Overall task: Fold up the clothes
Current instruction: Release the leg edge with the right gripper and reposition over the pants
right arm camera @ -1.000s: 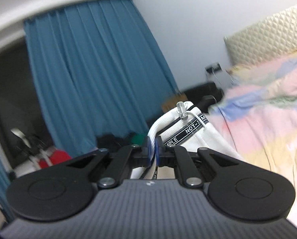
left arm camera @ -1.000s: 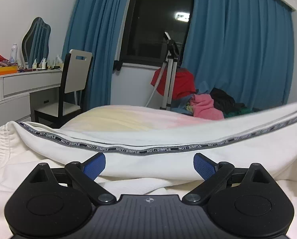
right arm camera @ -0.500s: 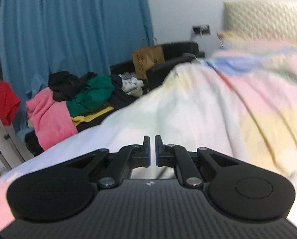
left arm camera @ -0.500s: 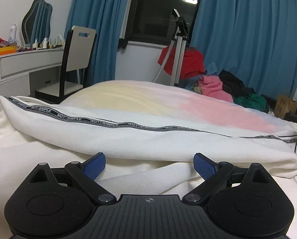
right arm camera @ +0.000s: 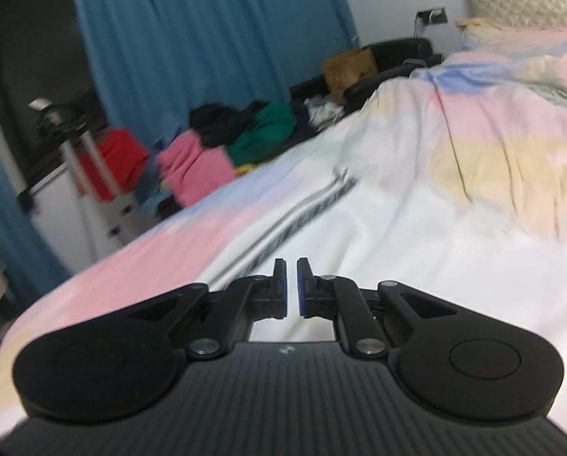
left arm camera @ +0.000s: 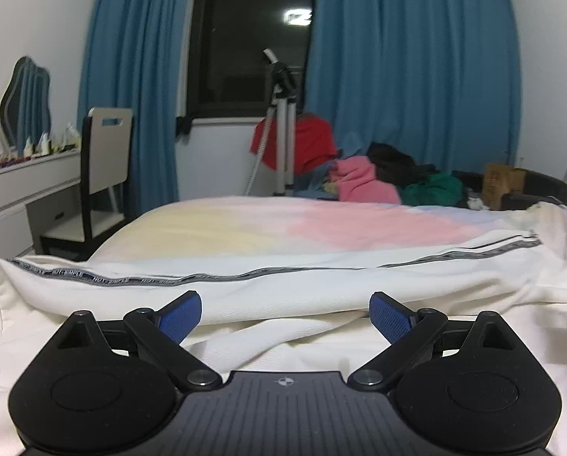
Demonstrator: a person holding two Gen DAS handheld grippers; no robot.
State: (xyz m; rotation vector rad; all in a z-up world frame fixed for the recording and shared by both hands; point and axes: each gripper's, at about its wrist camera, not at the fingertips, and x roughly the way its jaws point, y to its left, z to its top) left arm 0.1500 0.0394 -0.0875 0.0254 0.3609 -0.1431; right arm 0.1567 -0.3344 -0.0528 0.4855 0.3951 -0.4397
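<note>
Pastel bedding point(left arm camera: 245, 228) now carries the white trousers point(left arm camera: 283, 285), laid flat beyond the spread left gripper point(left arm camera: 285, 309), since the right gripper point(right arm camera: 292, 288), fingers together and empty, dropped the waistband, finishing that fold.

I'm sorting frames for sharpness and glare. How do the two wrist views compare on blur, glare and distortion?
Left wrist view: mostly sharp; a ceiling light glares as a reflection in the dark window; fisheye bends the blue curtains. Right wrist view: motion blur smears the white garment with a grey lettered stripe and the pile of coloured clothes; only the right gripper stays crisp.
</note>
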